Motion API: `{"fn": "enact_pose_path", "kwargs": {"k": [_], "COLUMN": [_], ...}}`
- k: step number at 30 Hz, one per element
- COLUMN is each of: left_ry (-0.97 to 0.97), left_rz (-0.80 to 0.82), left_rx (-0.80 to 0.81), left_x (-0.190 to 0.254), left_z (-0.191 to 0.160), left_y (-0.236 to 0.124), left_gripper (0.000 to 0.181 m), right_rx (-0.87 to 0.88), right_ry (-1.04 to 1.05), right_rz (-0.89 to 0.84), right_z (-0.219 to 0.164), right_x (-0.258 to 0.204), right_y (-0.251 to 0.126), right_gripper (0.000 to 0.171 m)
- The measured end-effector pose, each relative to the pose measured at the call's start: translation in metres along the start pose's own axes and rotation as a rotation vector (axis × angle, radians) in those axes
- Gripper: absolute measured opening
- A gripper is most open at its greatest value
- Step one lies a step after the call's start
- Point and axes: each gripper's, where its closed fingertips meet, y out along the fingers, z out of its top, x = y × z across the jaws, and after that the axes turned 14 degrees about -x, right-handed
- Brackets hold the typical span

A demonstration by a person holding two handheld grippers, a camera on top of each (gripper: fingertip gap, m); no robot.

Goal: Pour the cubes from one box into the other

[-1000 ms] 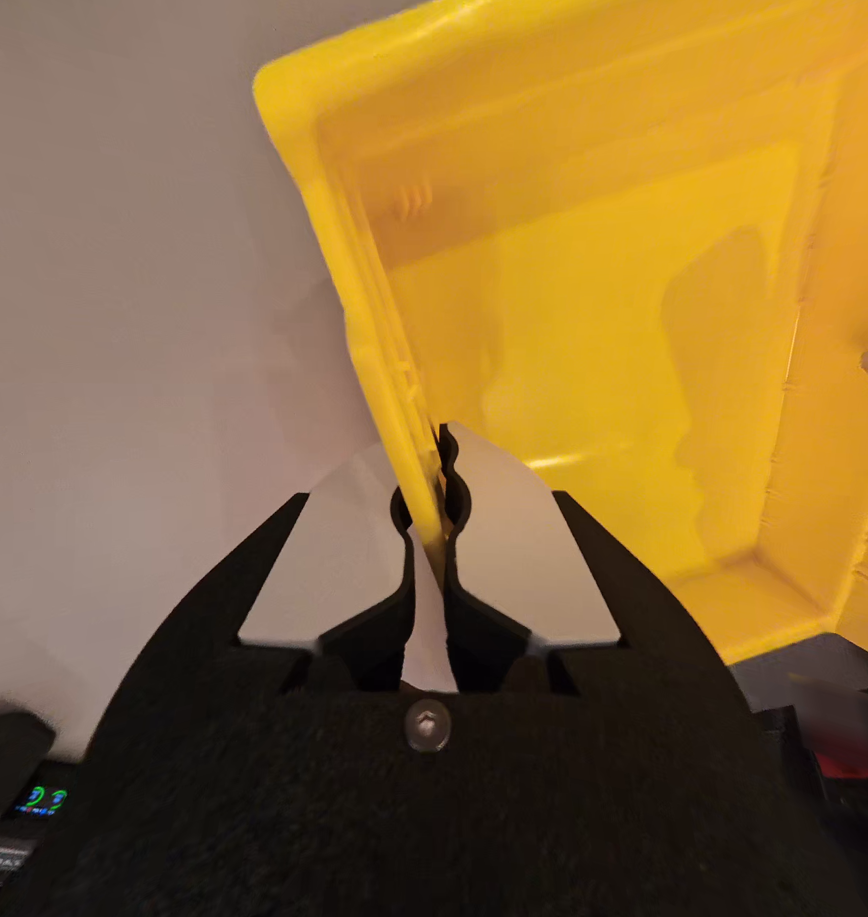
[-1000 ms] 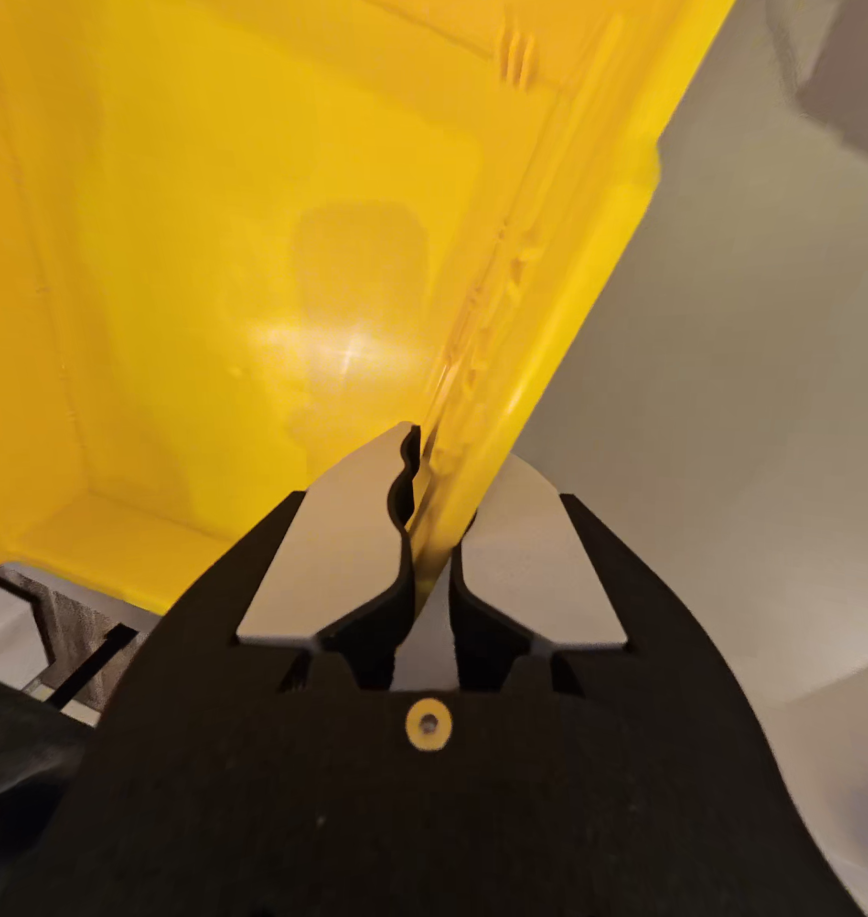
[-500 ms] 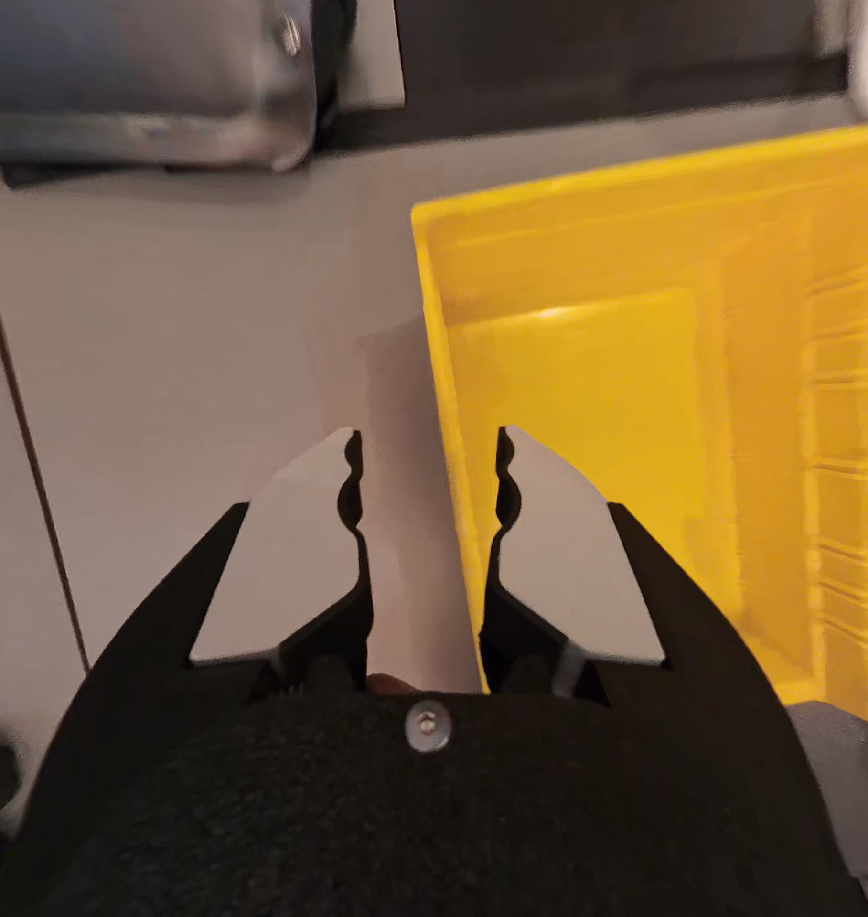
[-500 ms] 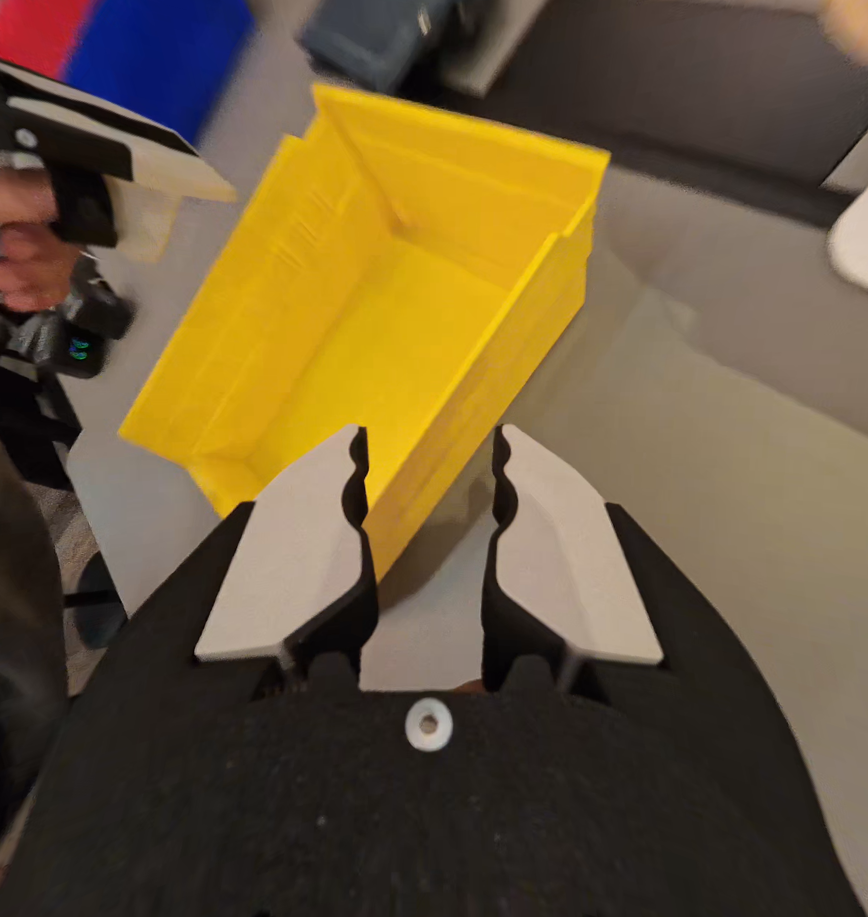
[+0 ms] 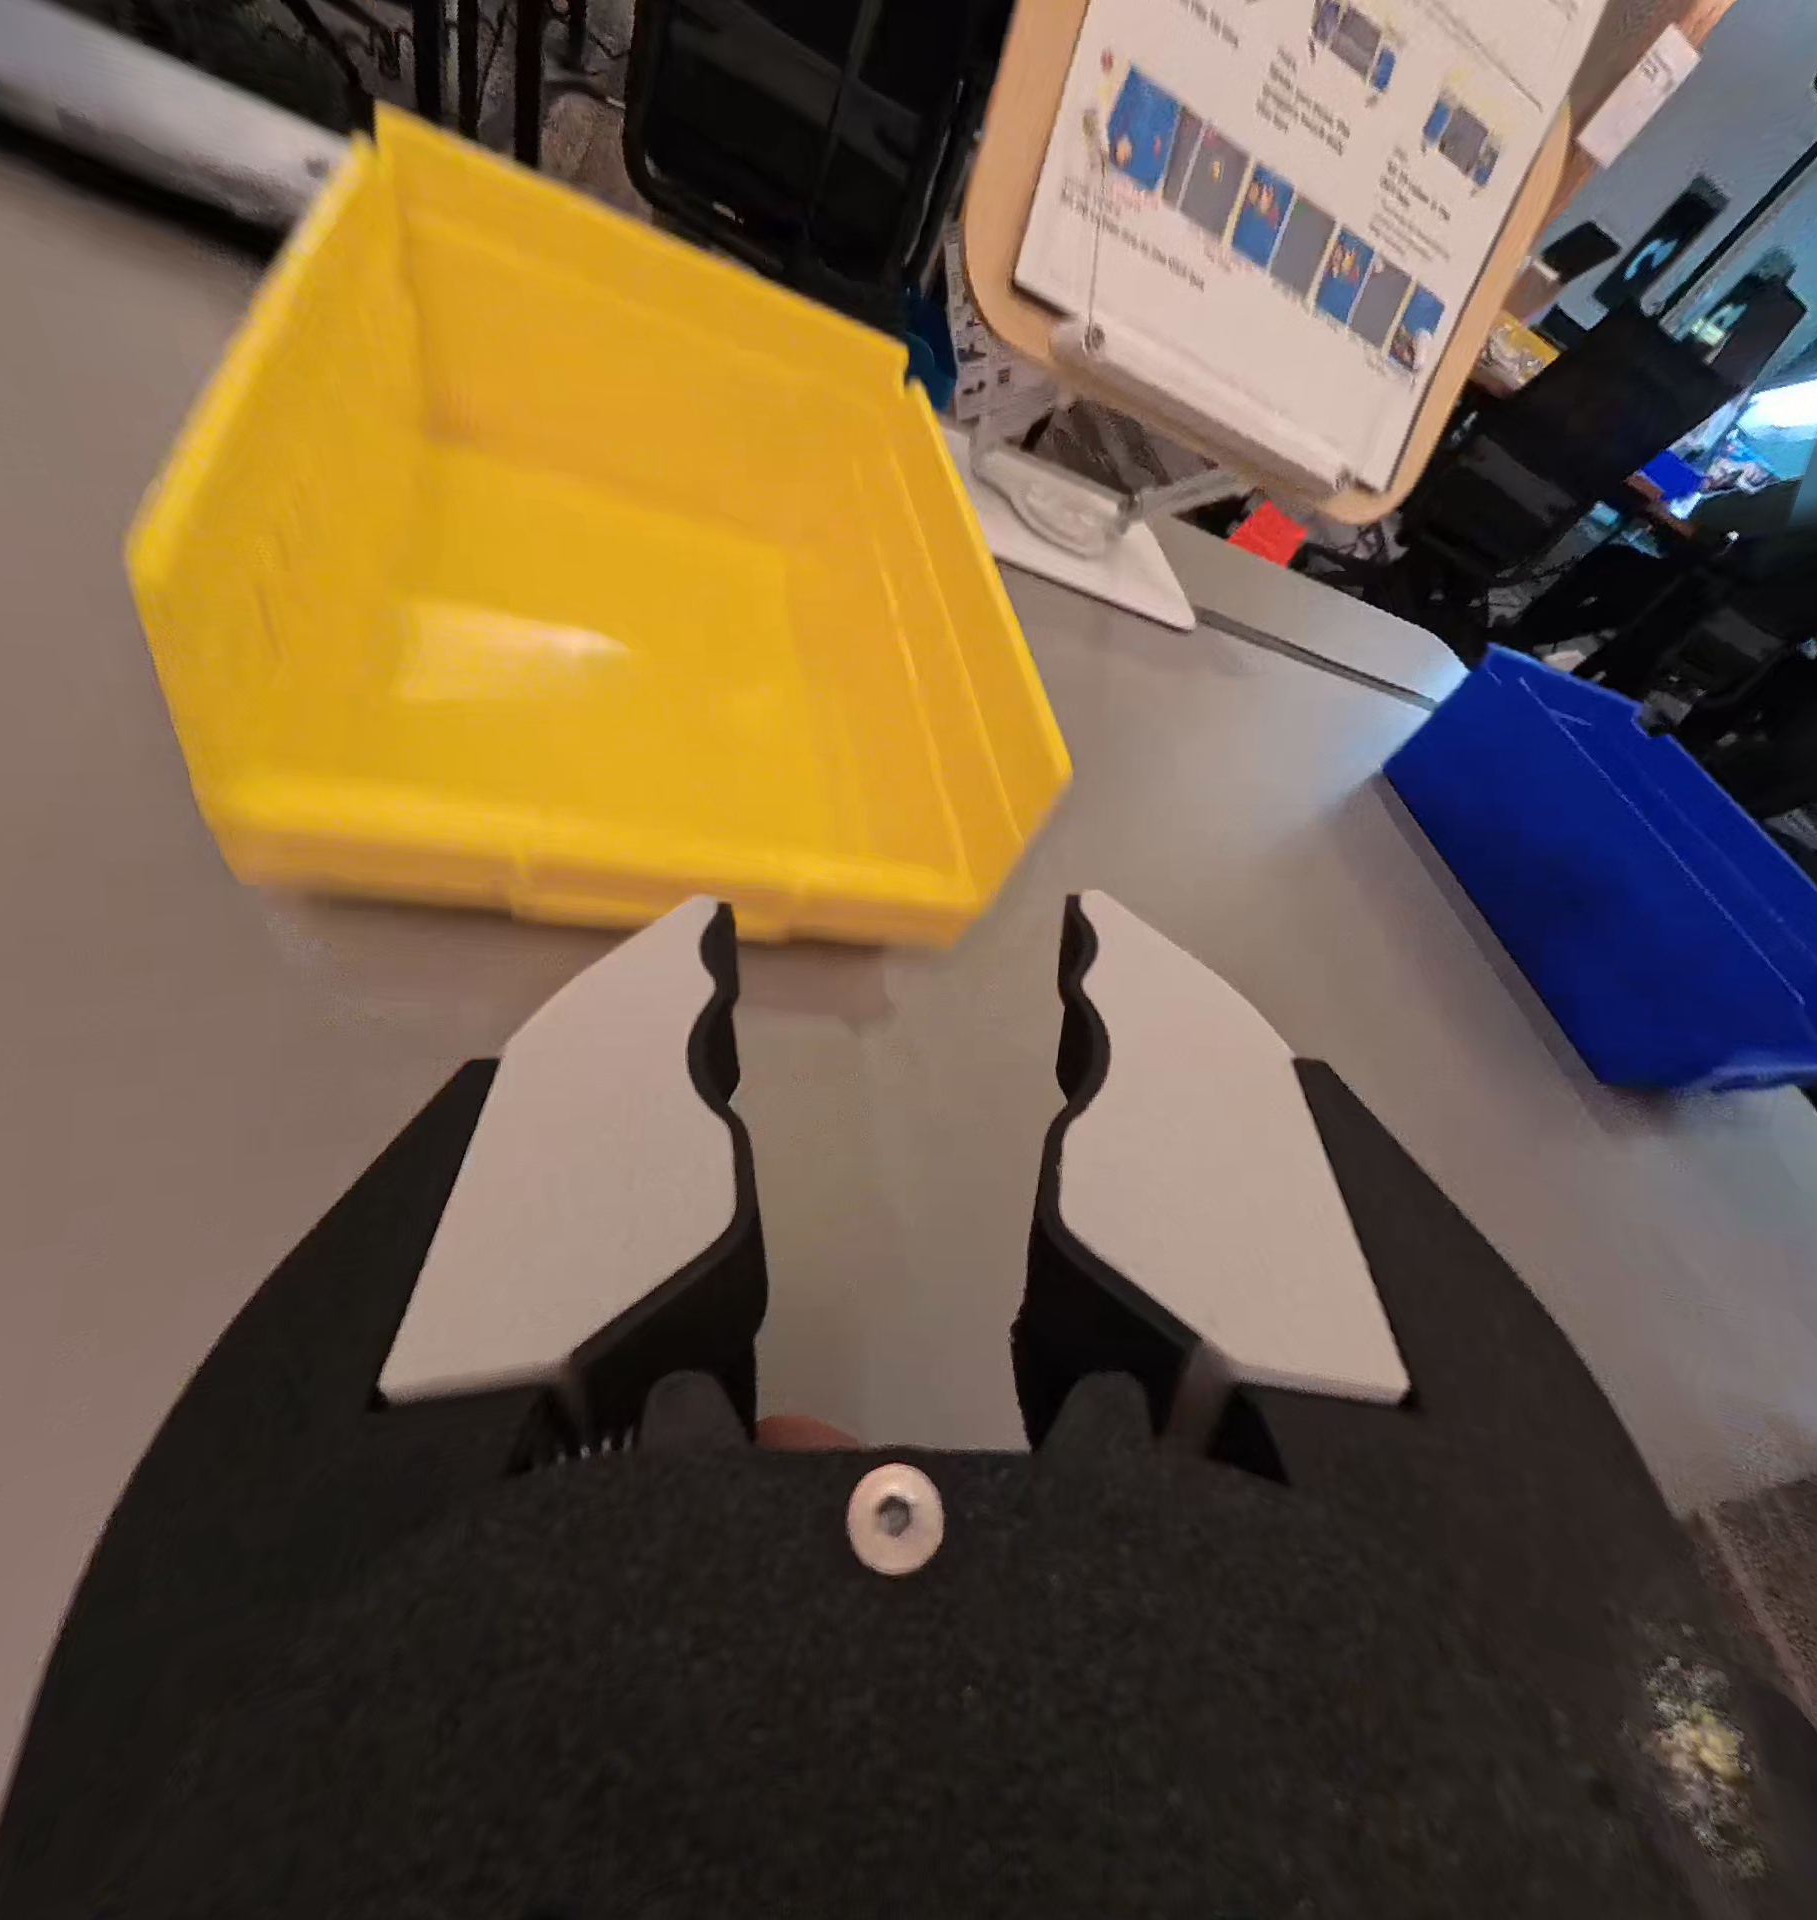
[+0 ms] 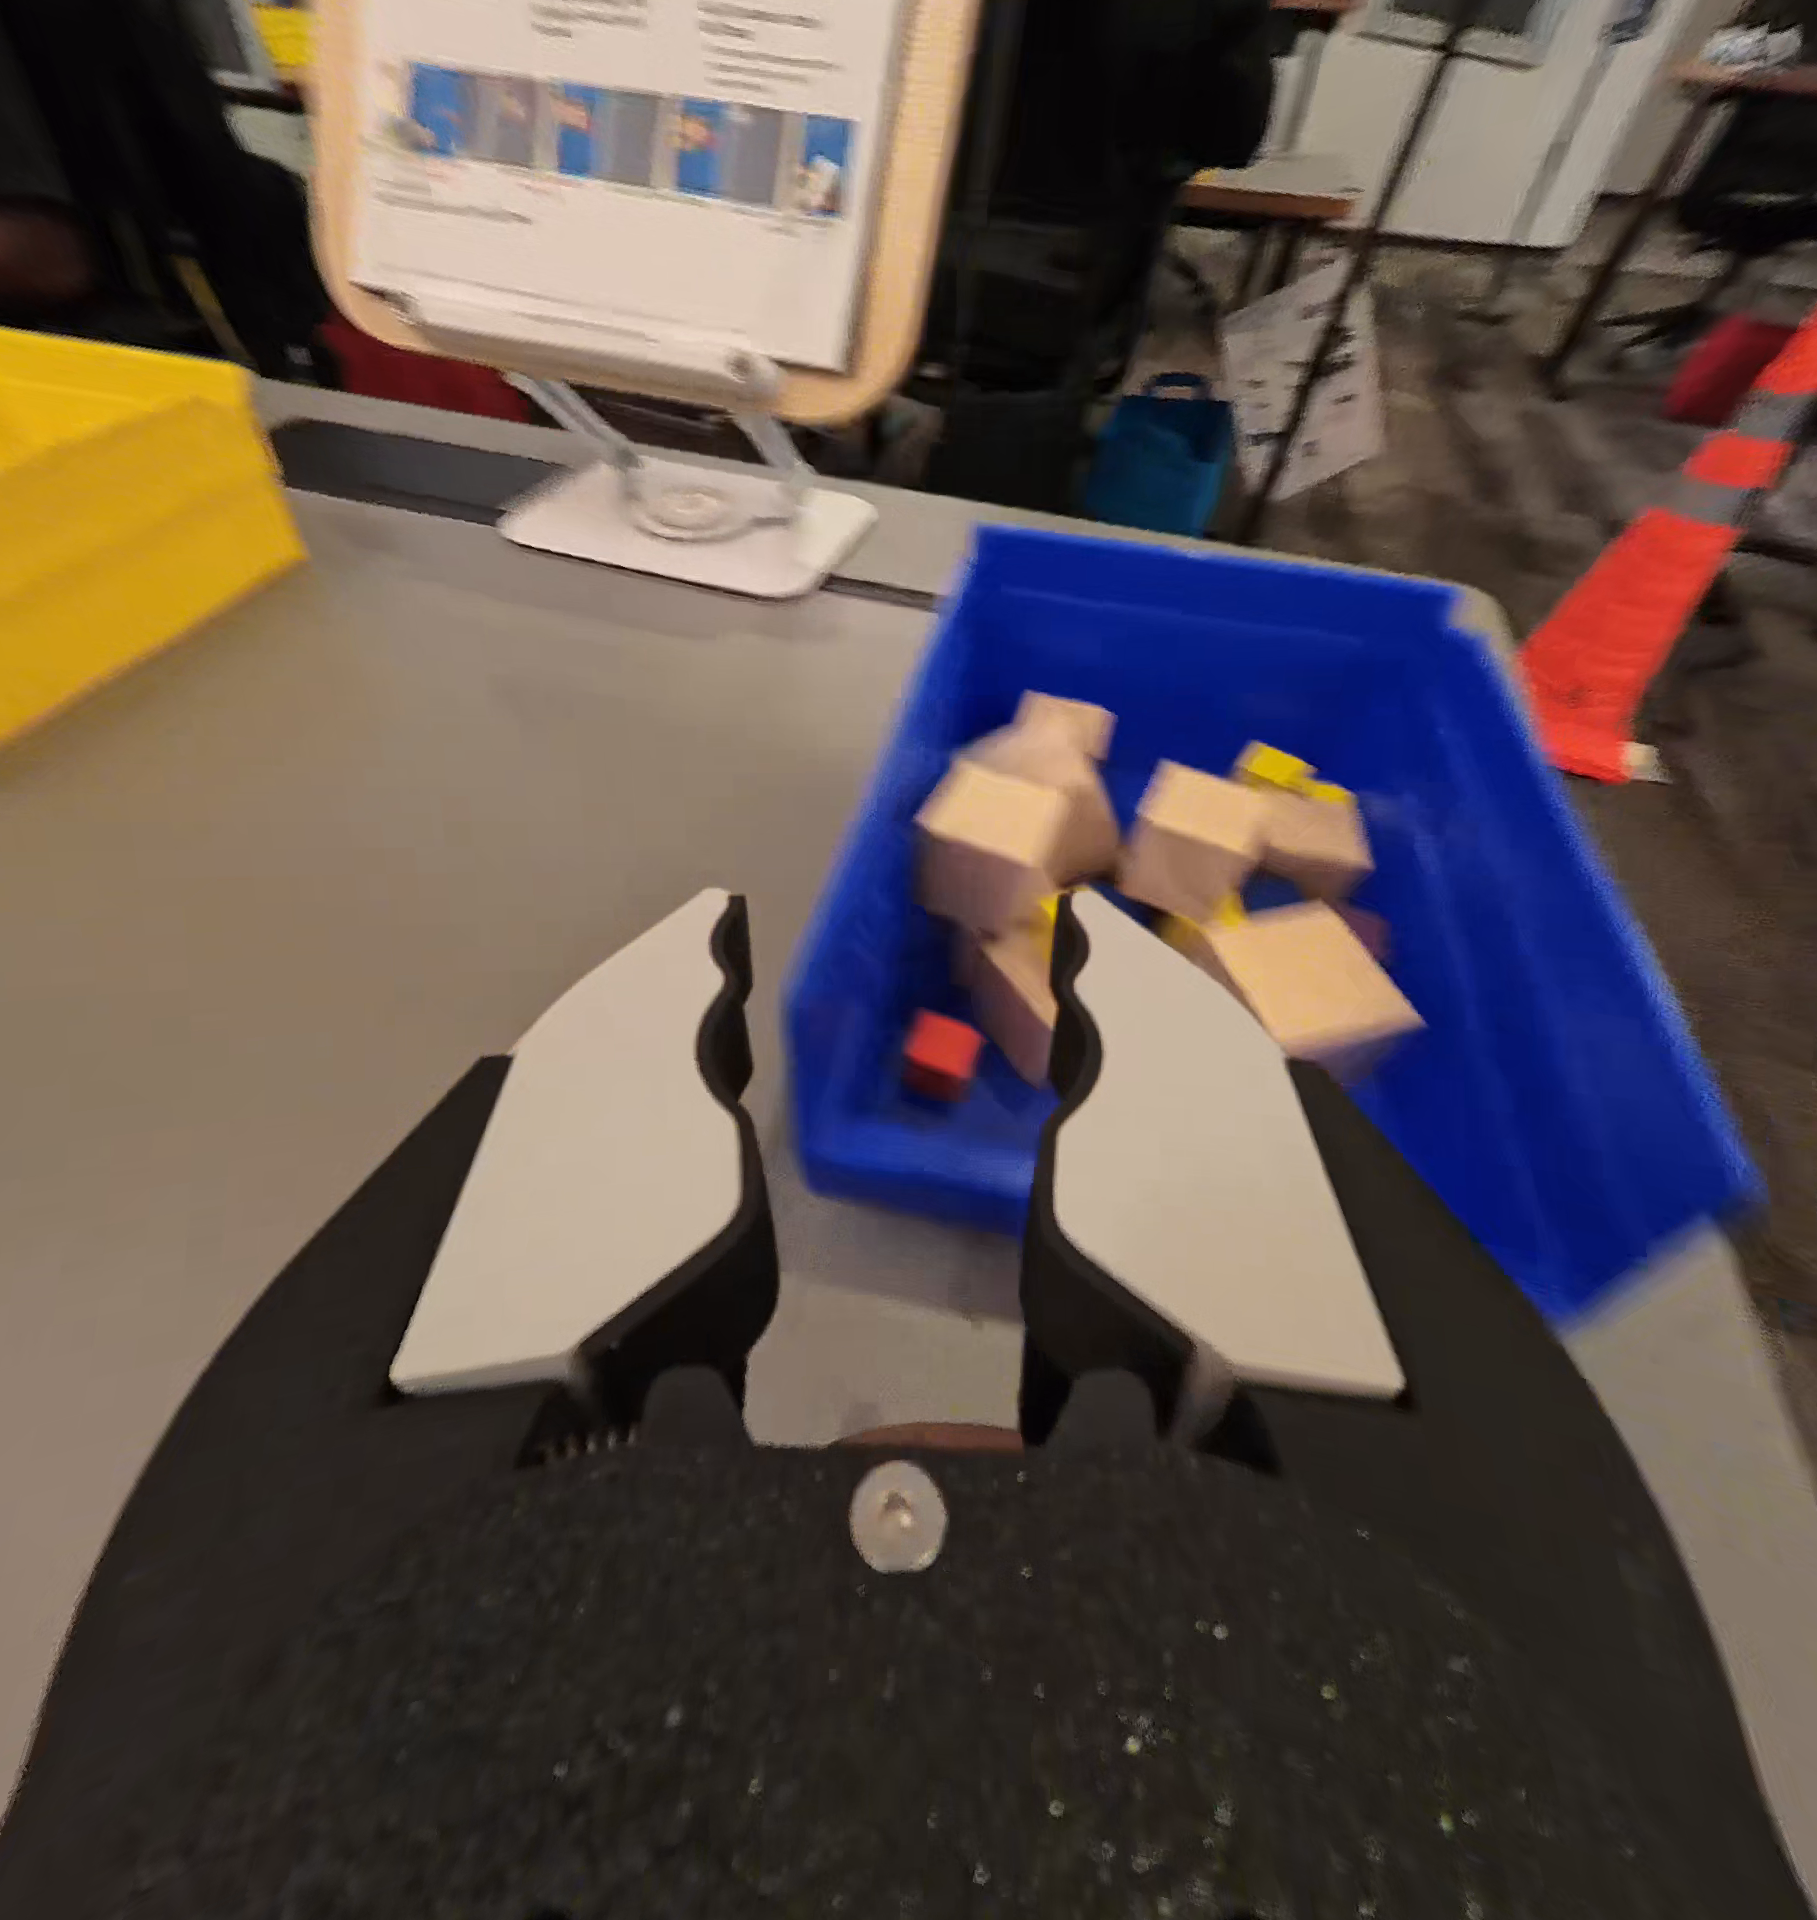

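Presently: yellow box (image 5: 592, 582) empty on counter (image 5: 104, 1039), cubes (image 6: 1143, 852) in blue box (image 6: 1506, 935), pour apparently done; left gripper (image 5: 896, 920) and right gripper (image 6: 896, 909) hence spread apart, empty.

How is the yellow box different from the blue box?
The yellow box is empty, while the blue box holds a pile of cubes, mostly tan, with a few yellow and a red one. The yellow box sits to the left on the table, and the blue box sits to the right, near the table's edge. Both are open-topped plastic bins resting flat, with no claw touching them.
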Motion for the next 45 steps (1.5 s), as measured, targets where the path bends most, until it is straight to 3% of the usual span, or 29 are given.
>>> {"fn": "enact_pose_path", "kwargs": {"k": [3,7,9,12,19,41,45], "left_ry": [0.009,0.242,0.274,0.232,0.183,0.269,0.351], "left_rz": [0.008,0.159,0.203,0.215,0.199,0.192,0.219], "left_rx": [0.041,0.119,0.148,0.114,0.116,0.052,0.106], "left_x": [0.014,0.014,0.002,-0.014,-0.028,-0.012,0.006], "left_z": [-0.043,-0.028,-0.026,-0.026,-0.024,-0.034,-0.015], "left_y": [-0.012,-0.020,-0.017,-0.015,-0.013,0.003,-0.002], "left_gripper": [0.061,0.061,0.055,0.058,0.058,0.058,0.057], "right_rx": [-0.039,-0.070,-0.086,-0.011,-0.052,-0.095,-0.089], "right_ry": [0.053,0.121,0.167,0.170,0.112,0.120,0.138], "right_rz": [-0.134,-0.166,-0.153,-0.156,-0.151,-0.146,-0.149], "right_z": [-0.054,-0.087,-0.086,-0.073,-0.075,-0.084,-0.085], "right_x": [0.043,0.075,0.081,0.083,0.075,0.072,0.075], "right_y": [-0.011,0.002,0.001,-0.002,0.010,0.010,0.009], "right_gripper": [0.056,0.057,0.059,0.057,0.058,0.059,0.060]}}
